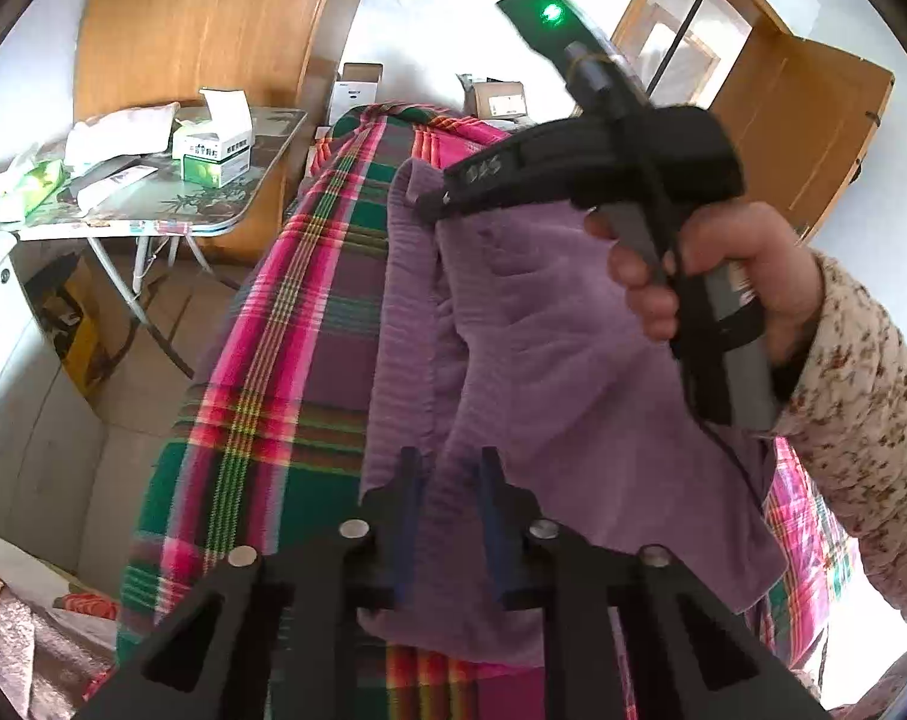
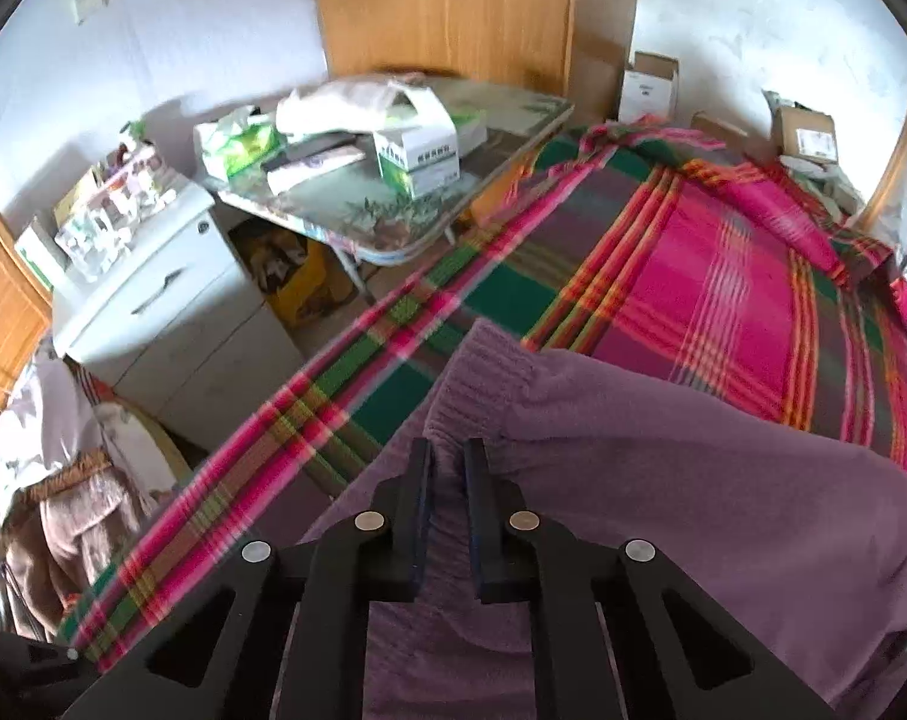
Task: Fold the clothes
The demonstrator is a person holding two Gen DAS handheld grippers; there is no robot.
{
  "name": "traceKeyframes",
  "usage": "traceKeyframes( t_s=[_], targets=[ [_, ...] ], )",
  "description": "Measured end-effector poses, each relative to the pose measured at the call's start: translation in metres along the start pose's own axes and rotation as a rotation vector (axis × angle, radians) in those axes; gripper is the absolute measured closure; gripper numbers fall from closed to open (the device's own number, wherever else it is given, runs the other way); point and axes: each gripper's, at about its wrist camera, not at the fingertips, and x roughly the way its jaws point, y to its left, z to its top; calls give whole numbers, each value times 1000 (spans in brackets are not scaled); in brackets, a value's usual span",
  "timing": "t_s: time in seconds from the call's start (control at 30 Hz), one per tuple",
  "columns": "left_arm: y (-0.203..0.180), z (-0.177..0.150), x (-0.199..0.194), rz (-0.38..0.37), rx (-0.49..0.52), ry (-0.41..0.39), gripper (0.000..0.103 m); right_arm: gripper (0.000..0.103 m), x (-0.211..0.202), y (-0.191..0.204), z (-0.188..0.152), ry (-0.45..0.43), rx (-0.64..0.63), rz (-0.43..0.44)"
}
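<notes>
On a plaid bedspread (image 2: pixel 723 276), both grips pinched onto purple sweater (image 1: pixel 543 348): left gripper (image 1: pixel 450 480), right gripper (image 2: pixel 447 468); best carrying the fold across level, fabric taut.

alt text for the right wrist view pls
The right gripper is shut on the ribbed cuff of a purple sweater lying on a plaid blanket. Behind, a cluttered folding table and a white cabinet stand against the wall.

Left tool (image 1: pixel 450 468) clamped on fabric; right tool (image 2: pixel 449 462) likewise, hand (image 1: pixel 717 276) gripping handle
</notes>
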Motion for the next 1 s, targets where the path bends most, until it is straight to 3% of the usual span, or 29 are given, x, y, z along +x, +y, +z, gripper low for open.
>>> traceKeyframes(
  t_s=[0.17, 0.63, 0.73, 0.83, 1.0],
  targets=[
    [5, 6, -5, -23, -17, -38, 98, 94, -17, -4, 16, -59, 43, 12],
    [28, 11, -10, -6, -94, -59, 99, 94, 9, 22, 44, -31, 49, 43],
    [34, 10, -5, 50, -111, -44, 103, 94, 26, 20, 41, -6, 53, -2],
    [44, 8, -7, 8, -156, -48, 103, 93, 36, 18, 36, 14, 65, 2],
    [43, 11, -15, 22, -159, -74, 103, 87, 29, 19, 33, 12, 53, 29]
  ],
)
